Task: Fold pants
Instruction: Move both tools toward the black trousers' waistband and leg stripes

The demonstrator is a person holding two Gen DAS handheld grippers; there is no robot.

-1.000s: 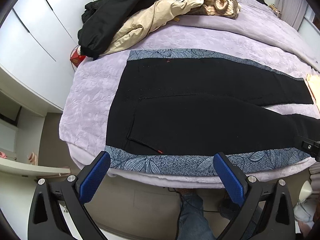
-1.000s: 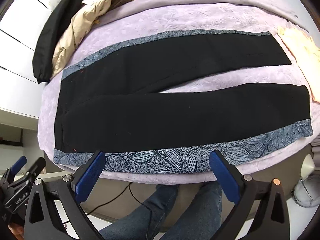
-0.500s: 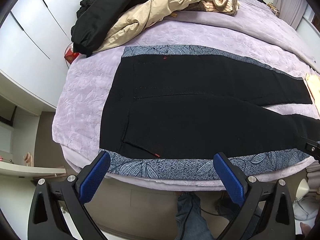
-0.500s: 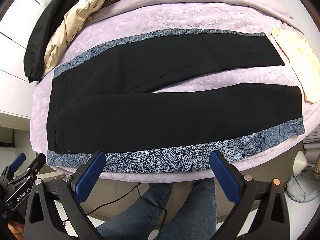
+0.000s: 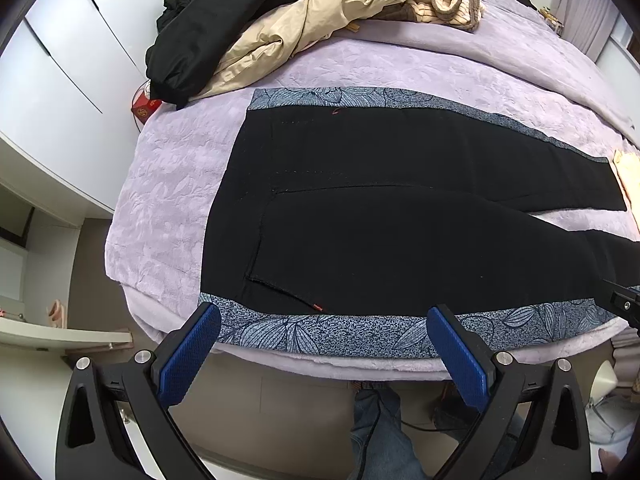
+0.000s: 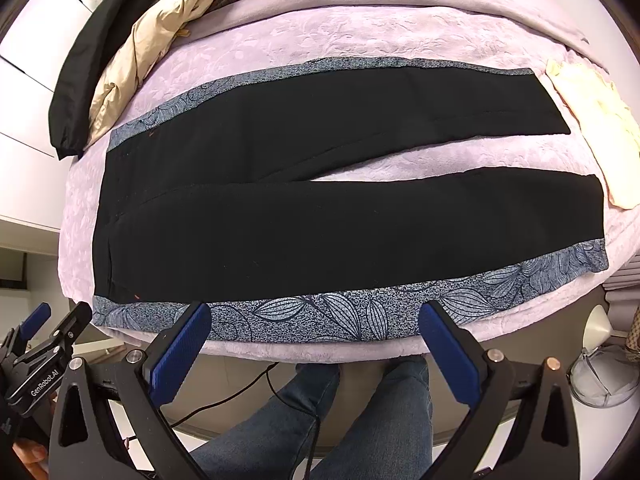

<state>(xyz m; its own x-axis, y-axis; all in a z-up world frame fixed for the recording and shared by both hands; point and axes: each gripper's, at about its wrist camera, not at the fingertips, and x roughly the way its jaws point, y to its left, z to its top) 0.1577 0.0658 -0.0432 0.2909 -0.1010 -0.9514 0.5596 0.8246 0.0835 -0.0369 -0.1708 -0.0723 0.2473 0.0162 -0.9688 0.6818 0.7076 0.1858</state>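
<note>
Black pants (image 6: 348,216) flat on bed (image 6: 360,32), both tongs spread, empty

Your left camera looks down from the bed's (image 5: 168,184) near edge at the top part of the pants (image 5: 380,220). Your right camera sits a bit further right and sees both legs. Both views share the pants (image 6: 320,224) and the bed (image 6: 280,40).
</note>
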